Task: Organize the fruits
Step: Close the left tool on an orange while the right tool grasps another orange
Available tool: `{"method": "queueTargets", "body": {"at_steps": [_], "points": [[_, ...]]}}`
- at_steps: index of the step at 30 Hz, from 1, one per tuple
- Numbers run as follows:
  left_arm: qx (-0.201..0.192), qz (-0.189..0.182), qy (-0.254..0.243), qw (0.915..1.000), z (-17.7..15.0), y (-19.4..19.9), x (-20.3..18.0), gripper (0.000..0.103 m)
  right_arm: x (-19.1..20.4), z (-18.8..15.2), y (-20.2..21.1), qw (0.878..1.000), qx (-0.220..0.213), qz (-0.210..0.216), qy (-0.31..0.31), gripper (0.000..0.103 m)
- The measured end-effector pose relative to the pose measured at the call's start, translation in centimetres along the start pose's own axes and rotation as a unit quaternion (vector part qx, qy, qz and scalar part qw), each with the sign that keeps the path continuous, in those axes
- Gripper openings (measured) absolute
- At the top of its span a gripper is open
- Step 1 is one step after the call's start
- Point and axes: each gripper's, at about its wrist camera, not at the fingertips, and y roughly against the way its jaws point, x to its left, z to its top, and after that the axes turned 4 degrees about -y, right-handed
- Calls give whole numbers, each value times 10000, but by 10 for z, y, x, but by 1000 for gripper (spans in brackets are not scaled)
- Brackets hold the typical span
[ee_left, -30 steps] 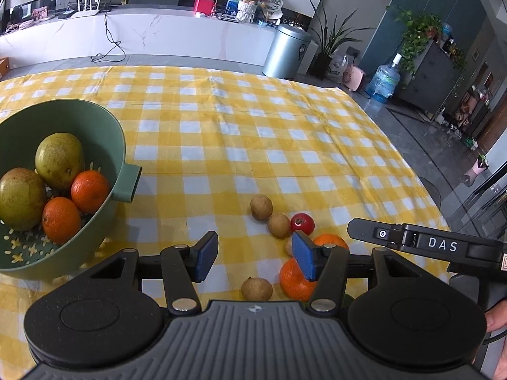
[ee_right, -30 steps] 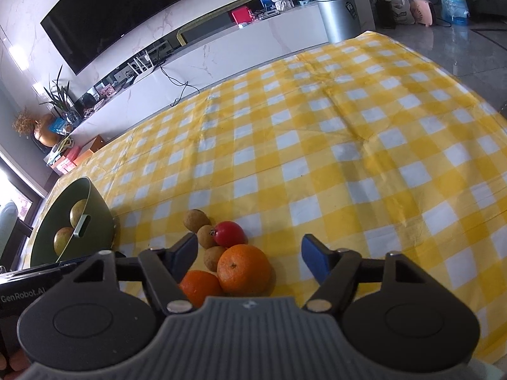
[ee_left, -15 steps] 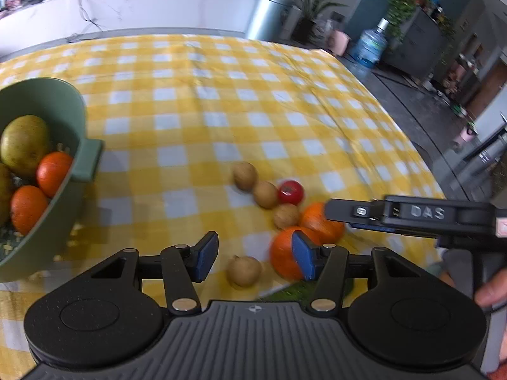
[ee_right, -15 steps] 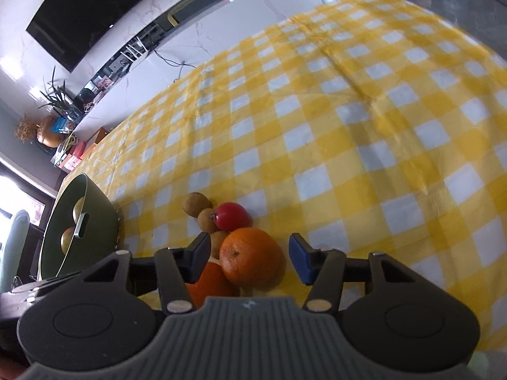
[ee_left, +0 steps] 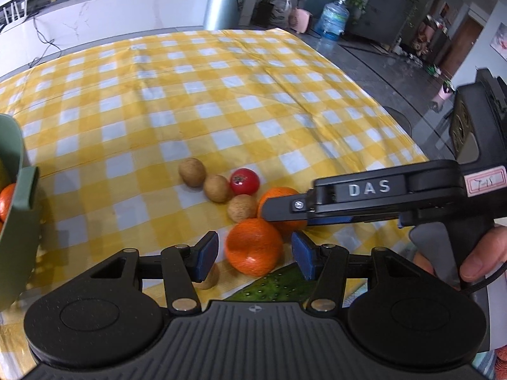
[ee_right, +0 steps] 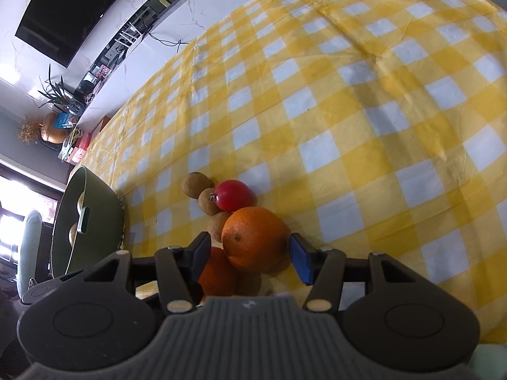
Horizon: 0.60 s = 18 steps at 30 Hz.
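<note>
A cluster of fruit lies on the yellow checked cloth: three small brown fruits [ee_left: 217, 187], a red tomato [ee_left: 244, 180] and two oranges. My left gripper [ee_left: 255, 255] is open, its blue pads on either side of the near orange [ee_left: 253, 247]. My right gripper [ee_right: 250, 256] is open around the far orange [ee_right: 255, 237], which also shows in the left wrist view [ee_left: 279, 201] partly under the right gripper's finger. Another brown fruit [ee_left: 210, 278] sits behind the left pad. The green bowl [ee_left: 19, 231] holding fruit stands at the left.
A green dotted object [ee_left: 272, 286] lies at the near table edge under my left gripper. The table's right edge drops to the floor, with a water bottle [ee_left: 332, 20] and a bin [ee_left: 225, 3] beyond. The bowl also shows in the right wrist view [ee_right: 92, 218].
Both grippers have moved forward and down onto the fruit cluster. The near orange now sits between the left pads and the far orange between the right pads, which have narrowed.
</note>
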Motion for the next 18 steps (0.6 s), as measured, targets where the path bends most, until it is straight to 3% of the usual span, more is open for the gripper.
{"method": "queueTargets", "body": {"at_steps": [7,9,15,18], "points": [[185,44,50,9998,5,-13,-4,63,1,0,-2,10000,24,12,18,51],[230,88,40,9997,6,-15,-4,63,1,0,-1,10000,-23,-47,32,42],[344,316,-33,9989,7,-20,-6,63,0,-3,7,9994,-306,-170,17,41],[386,454,-136,9981,7,-24,-9,61,-2,-2,4,9996,-196,-198,-39,41]]}}
